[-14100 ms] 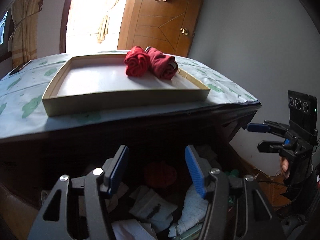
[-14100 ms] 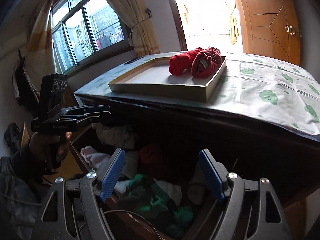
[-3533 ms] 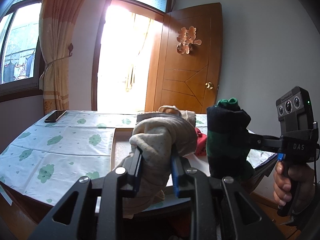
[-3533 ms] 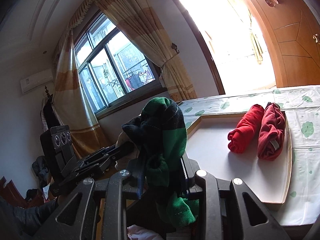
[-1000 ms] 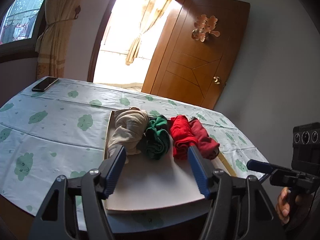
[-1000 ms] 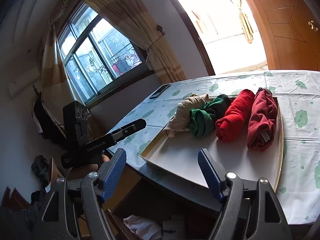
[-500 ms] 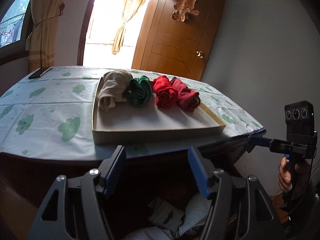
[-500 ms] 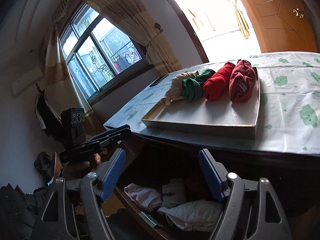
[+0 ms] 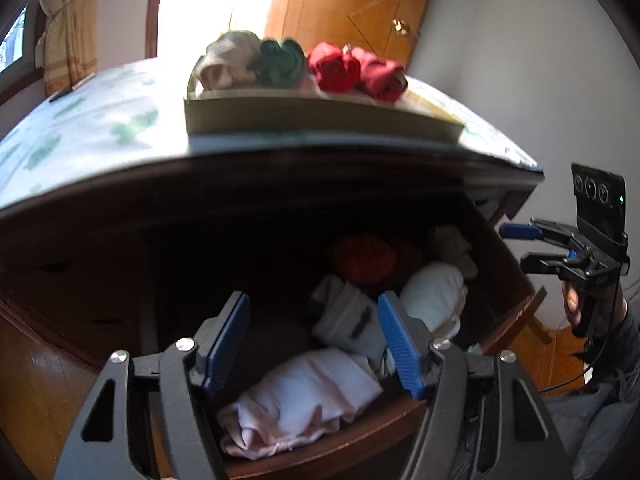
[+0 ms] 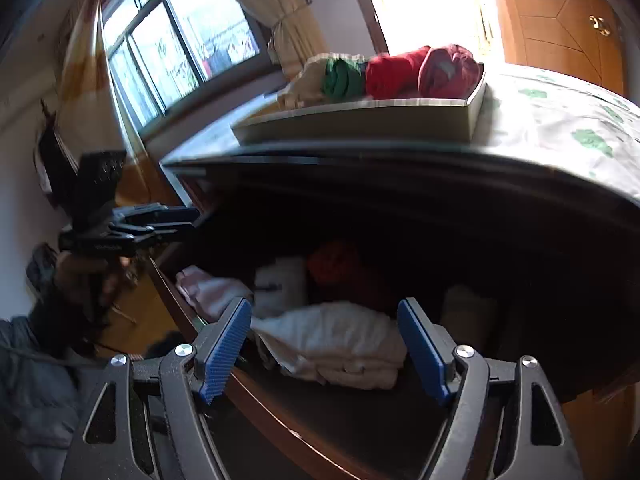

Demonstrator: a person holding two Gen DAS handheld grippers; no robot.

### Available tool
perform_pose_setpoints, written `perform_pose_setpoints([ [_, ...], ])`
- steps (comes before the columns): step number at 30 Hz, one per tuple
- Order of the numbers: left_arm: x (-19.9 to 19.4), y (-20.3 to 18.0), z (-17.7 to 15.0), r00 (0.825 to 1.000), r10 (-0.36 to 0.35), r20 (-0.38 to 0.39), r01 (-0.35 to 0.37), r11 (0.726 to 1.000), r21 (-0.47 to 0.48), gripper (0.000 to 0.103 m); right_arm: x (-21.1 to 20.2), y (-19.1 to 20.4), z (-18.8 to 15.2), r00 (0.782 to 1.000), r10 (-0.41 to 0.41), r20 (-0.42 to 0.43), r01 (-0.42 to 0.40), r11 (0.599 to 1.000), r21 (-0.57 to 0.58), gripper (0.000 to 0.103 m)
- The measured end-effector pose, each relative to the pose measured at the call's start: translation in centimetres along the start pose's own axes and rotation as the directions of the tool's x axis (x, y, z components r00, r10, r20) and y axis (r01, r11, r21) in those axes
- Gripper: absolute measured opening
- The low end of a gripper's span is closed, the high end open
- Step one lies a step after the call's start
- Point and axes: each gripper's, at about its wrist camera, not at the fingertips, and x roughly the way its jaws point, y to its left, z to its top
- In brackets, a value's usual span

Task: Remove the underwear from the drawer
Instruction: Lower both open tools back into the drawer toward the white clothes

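Observation:
The open drawer [image 9: 360, 444] holds rolled underwear: a pale pink roll [image 9: 304, 400], a grey-white roll [image 9: 348, 320], a white roll [image 9: 434, 292] and a red roll [image 9: 364, 256] at the back. My left gripper [image 9: 314, 340] is open and empty, just above the pink roll. My right gripper [image 10: 324, 344] is open and empty, above a cream-white roll [image 10: 340, 344]; the red roll [image 10: 340, 264] lies behind it. The right gripper also shows in the left wrist view [image 9: 532, 248], beside the drawer's right end.
A shallow tray [image 9: 312, 114] on the cloth-covered tabletop [image 9: 80, 136] holds a beige, a green and two red rolls [image 9: 332, 66]. The dark table edge overhangs the drawer. A wooden door [image 9: 352, 12] stands behind; a window [image 10: 188, 48] is at the left.
Both grippers have dropped from tabletop height down to the open drawer and stay open. The tray now sits above the view and the drawer's contents fill the foreground.

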Motion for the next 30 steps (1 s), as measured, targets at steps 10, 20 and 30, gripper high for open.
perform_pose_setpoints([
  [10,2.7,-1.1,-2.2,0.990,0.009,-0.143,0.000,0.998,0.064,0.067,3.0,1.7,-0.1,0.988,-0.056,-0.144,0.031,0.985,-0.170,0.077],
  [20,3.5,0.8,-1.5,0.979,0.005,-0.204,-0.002,1.000,0.013,0.071,5.4,2.1,1.2,0.964,-0.091,-0.249,0.030,0.971,-0.237,0.077],
  [30,4.9,0.7,-1.0,0.957,0.014,-0.289,0.004,0.998,0.059,0.072,8.2,2.8,1.2,0.925,-0.097,-0.367,-0.012,0.959,-0.284,0.077],
])
